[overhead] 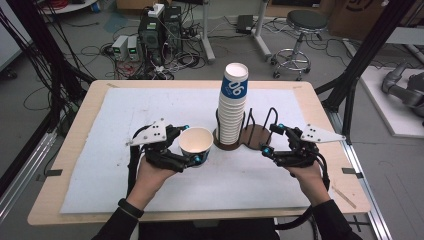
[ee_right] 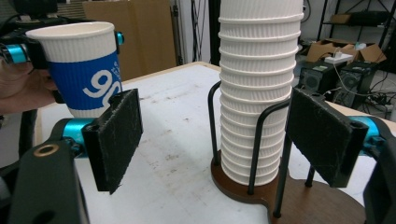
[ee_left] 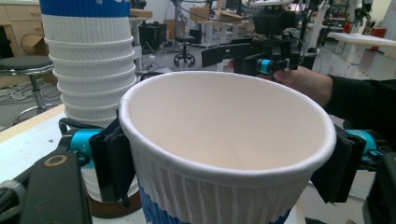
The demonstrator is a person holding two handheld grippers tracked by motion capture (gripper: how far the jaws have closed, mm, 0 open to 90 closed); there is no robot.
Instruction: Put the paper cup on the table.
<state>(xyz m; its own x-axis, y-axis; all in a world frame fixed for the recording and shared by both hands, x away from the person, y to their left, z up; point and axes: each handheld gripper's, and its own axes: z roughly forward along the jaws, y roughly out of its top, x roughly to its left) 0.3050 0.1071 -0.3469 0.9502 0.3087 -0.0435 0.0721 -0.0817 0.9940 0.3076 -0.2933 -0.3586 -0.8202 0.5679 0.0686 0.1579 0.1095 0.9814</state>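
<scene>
White ribbed paper cup with a blue band (overhead: 195, 143) sits pinched in our left tool (overhead: 186, 145), pads pressing both sides of its wall just under the rim, mouth up, held just left of the tall stack of white ribbed paper cups (overhead: 233, 102). Stack stands upright in the dark wooden holder with black wire hoops (overhead: 255, 136) on the white-covered worktop (overhead: 150, 105). Our right tool (overhead: 271, 139) hovers spread and empty beside the holder's right half.
</scene>
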